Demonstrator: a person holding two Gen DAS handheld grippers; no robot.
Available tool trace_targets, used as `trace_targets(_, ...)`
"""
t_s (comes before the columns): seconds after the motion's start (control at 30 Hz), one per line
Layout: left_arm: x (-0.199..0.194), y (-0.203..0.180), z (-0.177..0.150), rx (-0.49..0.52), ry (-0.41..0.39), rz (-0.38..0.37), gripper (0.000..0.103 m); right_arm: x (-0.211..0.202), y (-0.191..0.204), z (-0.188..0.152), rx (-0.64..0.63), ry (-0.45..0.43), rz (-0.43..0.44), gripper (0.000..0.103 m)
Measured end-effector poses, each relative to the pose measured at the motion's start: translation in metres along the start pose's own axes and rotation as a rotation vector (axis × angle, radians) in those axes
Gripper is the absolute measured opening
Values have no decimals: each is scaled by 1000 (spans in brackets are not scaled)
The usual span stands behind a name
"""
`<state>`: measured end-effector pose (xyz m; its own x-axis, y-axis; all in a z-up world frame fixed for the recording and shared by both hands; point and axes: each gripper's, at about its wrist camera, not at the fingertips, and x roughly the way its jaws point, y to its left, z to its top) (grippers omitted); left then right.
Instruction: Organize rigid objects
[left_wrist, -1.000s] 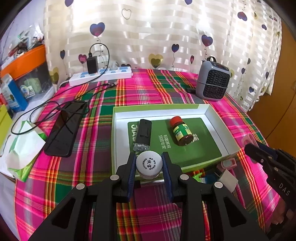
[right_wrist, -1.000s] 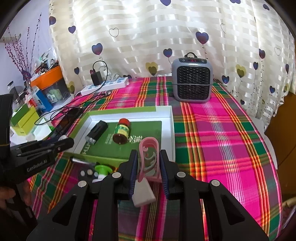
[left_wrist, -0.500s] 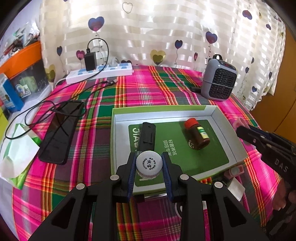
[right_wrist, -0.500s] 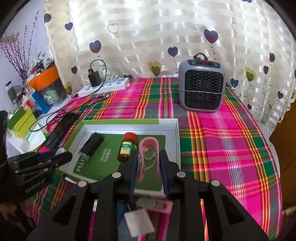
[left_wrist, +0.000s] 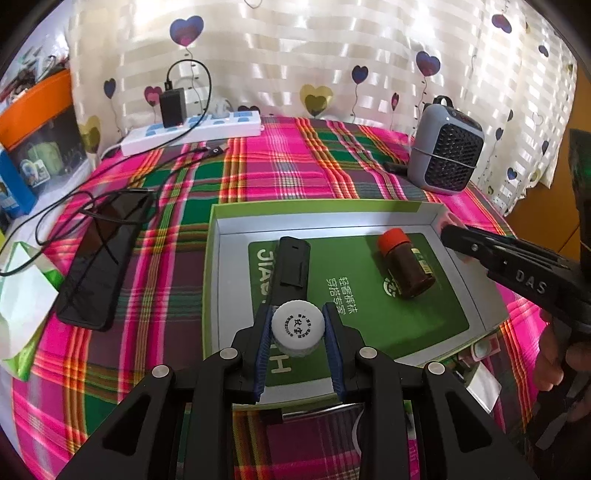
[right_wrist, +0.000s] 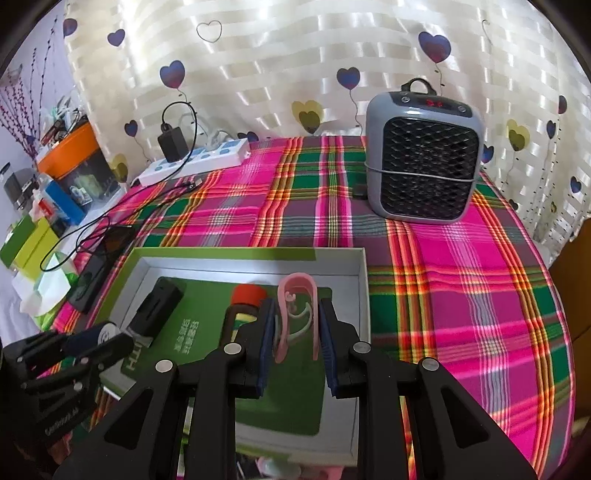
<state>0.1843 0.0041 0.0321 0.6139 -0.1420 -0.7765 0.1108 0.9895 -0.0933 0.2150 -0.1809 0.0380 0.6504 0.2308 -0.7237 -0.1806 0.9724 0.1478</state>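
My left gripper (left_wrist: 297, 328) is shut on a white round-capped bottle (left_wrist: 297, 326), held over the near left part of the green-lined white box (left_wrist: 218, 280). In that box lie a black oblong device (left_wrist: 291, 267) and a brown bottle with a red cap (left_wrist: 404, 264). My right gripper (right_wrist: 295, 321) is shut on a pink U-shaped clip (right_wrist: 297, 306), held over the box's (right_wrist: 364, 280) right half beside the brown bottle (right_wrist: 245, 301). The right gripper also shows at the right edge of the left wrist view (left_wrist: 448, 232), and the left gripper at the lower left of the right wrist view (right_wrist: 110, 341).
A grey heater (right_wrist: 423, 157) stands behind the box on the plaid tablecloth (right_wrist: 461, 280). A black phone (left_wrist: 101, 258) with cables, a white power strip (left_wrist: 192, 133) and clutter fill the left. Small pink and white items (left_wrist: 480, 369) lie by the box's near right corner.
Both grippers moved forward over the box with their objects. The white bottle now hangs over the box's near left, the pink clip over its right half.
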Motion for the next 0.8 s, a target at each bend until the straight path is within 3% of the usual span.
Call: trace_targets(0.8, 22, 1, 1, 0, 30, 19, 26, 42, 0, 6, -38, 64, -44, 25)
